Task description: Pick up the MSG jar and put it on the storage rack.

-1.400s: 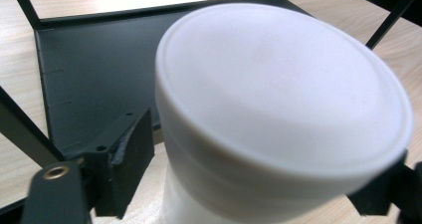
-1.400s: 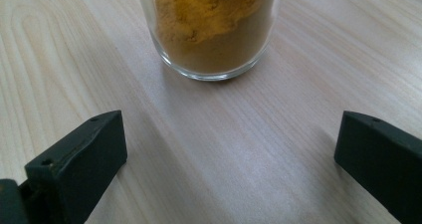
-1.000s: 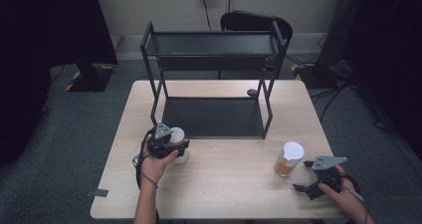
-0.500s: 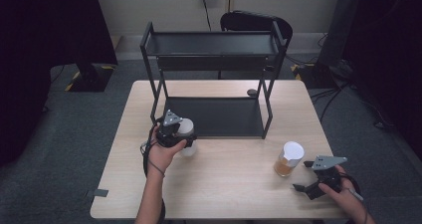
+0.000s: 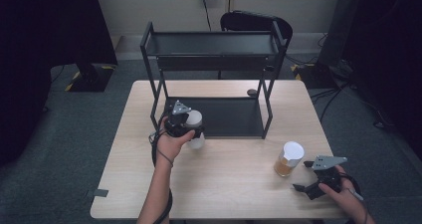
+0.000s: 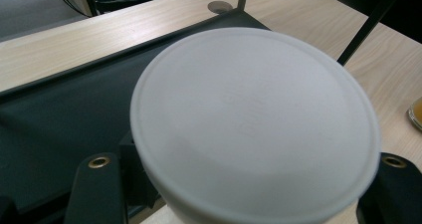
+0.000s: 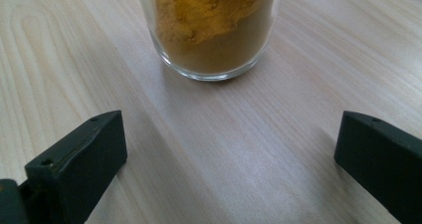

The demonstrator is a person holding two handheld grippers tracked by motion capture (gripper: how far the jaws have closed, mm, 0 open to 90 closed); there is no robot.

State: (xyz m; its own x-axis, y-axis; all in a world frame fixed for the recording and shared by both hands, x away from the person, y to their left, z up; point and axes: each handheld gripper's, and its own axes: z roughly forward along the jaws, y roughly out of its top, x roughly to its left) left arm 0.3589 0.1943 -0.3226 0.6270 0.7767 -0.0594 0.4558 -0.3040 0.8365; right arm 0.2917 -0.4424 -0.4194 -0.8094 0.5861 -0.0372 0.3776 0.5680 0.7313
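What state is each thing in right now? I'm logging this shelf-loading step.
White-lidded jar: lid on, lifted, held at the rack's lower shelf edge.
Left gripper: shut on that jar.
Powder jar: upright on the table, lid on, ungripped.
Right gripper: open, short of the powder jar.
Rack: upright, both shelves bare.

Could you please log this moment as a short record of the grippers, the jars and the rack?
left gripper: shut on white-lidded jar, held at the front edge of the rack's lower shelf
right gripper: open, on the table, empty
powder jar: upright on table, ahead of the right gripper
rack: black, two shelves
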